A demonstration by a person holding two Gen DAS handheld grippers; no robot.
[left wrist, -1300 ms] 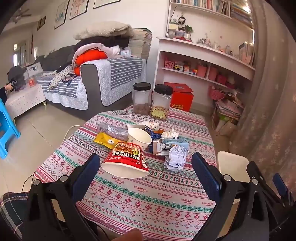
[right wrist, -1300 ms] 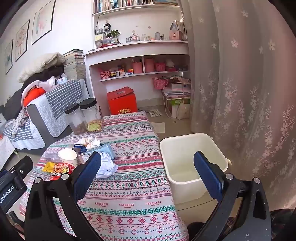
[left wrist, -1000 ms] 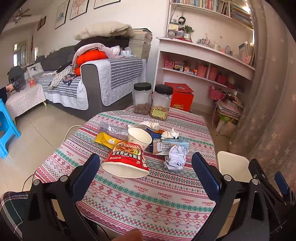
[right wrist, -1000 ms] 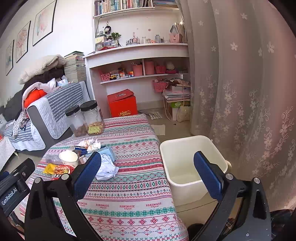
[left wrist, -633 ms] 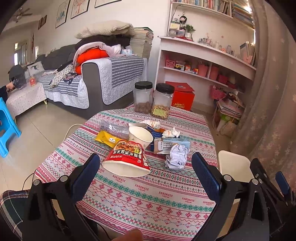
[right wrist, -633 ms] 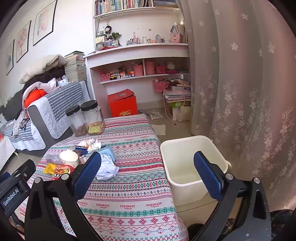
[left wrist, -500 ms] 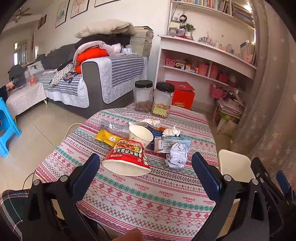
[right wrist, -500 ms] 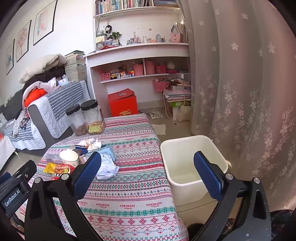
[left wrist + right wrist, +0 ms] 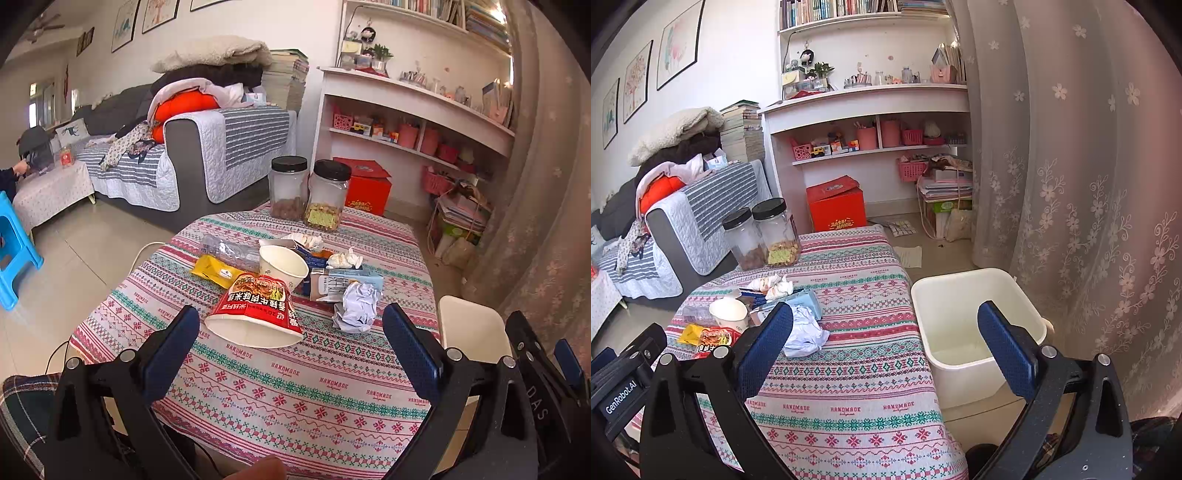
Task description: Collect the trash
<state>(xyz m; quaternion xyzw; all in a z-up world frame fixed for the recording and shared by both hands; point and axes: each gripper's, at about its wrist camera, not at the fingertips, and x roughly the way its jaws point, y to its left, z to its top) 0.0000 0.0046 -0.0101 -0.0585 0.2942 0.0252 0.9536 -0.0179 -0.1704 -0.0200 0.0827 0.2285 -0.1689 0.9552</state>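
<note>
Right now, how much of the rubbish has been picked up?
None, it seems. The white bin beside the table looks empty. Both claws, left and right, are open and hold nothing. Left to collect: the noodle cup, paper cup, crumpled paper, carton and wrappers.

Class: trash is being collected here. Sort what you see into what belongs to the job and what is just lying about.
Job: noodle cup, paper cup, crumpled paper, yellow wrapper, carton, bin.
Lying about: two jars, red box, sofa, blue stool.
</note>
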